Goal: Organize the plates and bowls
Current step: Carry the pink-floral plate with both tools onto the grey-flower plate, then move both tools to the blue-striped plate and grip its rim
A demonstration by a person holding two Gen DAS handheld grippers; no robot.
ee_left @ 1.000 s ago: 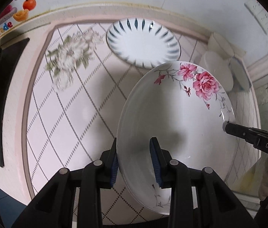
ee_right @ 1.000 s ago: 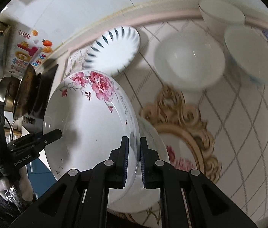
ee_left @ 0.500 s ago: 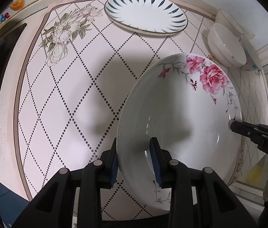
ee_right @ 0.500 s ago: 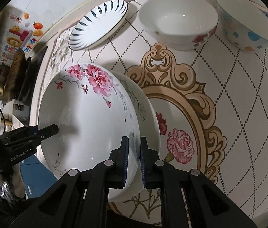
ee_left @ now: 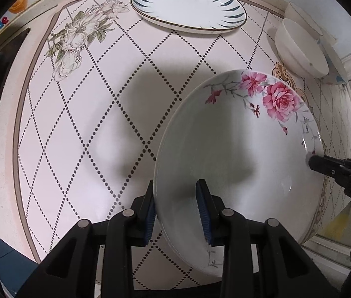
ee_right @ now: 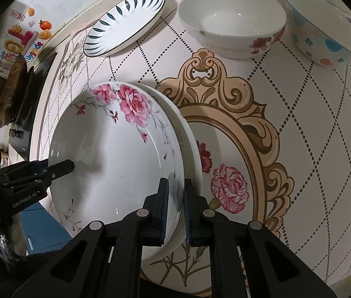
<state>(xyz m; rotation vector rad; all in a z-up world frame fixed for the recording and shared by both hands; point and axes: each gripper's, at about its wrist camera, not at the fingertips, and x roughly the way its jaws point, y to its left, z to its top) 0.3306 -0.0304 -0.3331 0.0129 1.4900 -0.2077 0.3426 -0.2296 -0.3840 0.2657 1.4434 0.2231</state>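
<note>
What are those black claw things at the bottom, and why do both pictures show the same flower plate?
Each claw is a tool a person holds, one in each hand, with a little camera on it. One picture looks along the left tool, the other along the right tool. Both pinch opposite edges of the rose plate, so each camera also sees the other tool across it. In the right view, another plate shows just behind it. On the patterned table sit a plate with dark blue stripes, a white bowl and a bowl with blue hearts.
</note>
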